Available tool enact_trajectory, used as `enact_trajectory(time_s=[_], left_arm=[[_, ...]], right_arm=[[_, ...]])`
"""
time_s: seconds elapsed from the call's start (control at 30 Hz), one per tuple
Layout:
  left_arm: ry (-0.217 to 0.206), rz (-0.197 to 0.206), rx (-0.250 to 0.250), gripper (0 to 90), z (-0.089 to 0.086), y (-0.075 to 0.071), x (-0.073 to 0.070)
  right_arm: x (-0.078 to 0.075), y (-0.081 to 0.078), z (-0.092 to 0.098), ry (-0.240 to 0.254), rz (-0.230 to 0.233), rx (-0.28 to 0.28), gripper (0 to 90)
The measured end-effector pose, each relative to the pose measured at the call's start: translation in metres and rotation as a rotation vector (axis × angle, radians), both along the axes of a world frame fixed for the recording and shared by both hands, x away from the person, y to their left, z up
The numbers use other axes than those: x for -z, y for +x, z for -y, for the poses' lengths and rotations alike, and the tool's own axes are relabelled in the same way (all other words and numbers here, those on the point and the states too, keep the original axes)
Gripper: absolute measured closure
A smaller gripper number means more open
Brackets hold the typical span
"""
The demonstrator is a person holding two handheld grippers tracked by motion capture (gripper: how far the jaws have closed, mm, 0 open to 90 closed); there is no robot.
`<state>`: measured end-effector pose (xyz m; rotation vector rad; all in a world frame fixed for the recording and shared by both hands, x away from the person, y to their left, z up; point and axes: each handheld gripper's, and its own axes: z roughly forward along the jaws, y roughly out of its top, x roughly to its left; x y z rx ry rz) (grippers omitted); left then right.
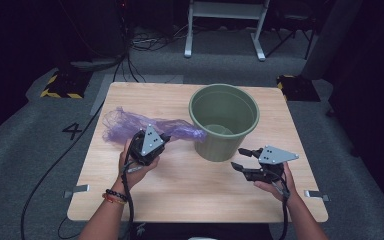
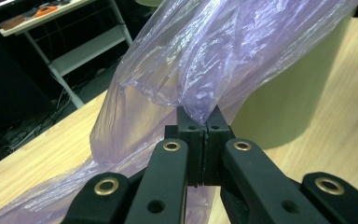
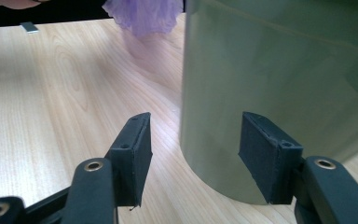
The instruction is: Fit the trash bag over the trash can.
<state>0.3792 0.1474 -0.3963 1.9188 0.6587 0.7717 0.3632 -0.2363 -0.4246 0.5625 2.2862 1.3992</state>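
A thin purple plastic bag (image 1: pixel 130 124) lies stretched across the wooden table (image 1: pixel 180 185), its right end reaching the green bin (image 1: pixel 224 120). My left gripper (image 1: pixel 166 136) is shut on a fold of that bag (image 2: pixel 214 60), lifting it off the table; the pads (image 2: pixel 190 126) pinch the film tight. My right gripper (image 1: pixel 241 157) is open just in front of the bin's near side. Its black pads (image 3: pixel 135 149) stand apart with nothing between them, and the bin wall (image 3: pixel 279 70) rises right behind them. The purple bag (image 3: pixel 144 16) hangs beyond, top left.
The bin stands upright on the right half of the table and looks empty inside. Metal clips (image 1: pixel 77 190) sit at the table's left and right front edges. Cables (image 1: pixel 55 165) trail over the grey floor, and a white frame (image 1: pixel 225 30) stands behind the table.
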Motion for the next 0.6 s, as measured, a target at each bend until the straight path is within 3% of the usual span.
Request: enact_trajectory(time_s=[0.13,0.3,0.6], left_arm=[[-0.004,0.003,-0.014,89.1,-0.005,0.009,-0.011],[-0.003,0.036,-0.027,89.1,-0.004,0.015,-0.027],[0.013,0.05,-0.006,89.2,0.01,0.028,-0.045]], right_arm=[[0.001,0.003,0.004,0.001,-0.006,0.017,43.8],[-0.001,0.006,0.008,0.01,-0.004,0.028,43.8],[-0.012,0.008,0.019,0.044,0.013,0.057,41.5]])
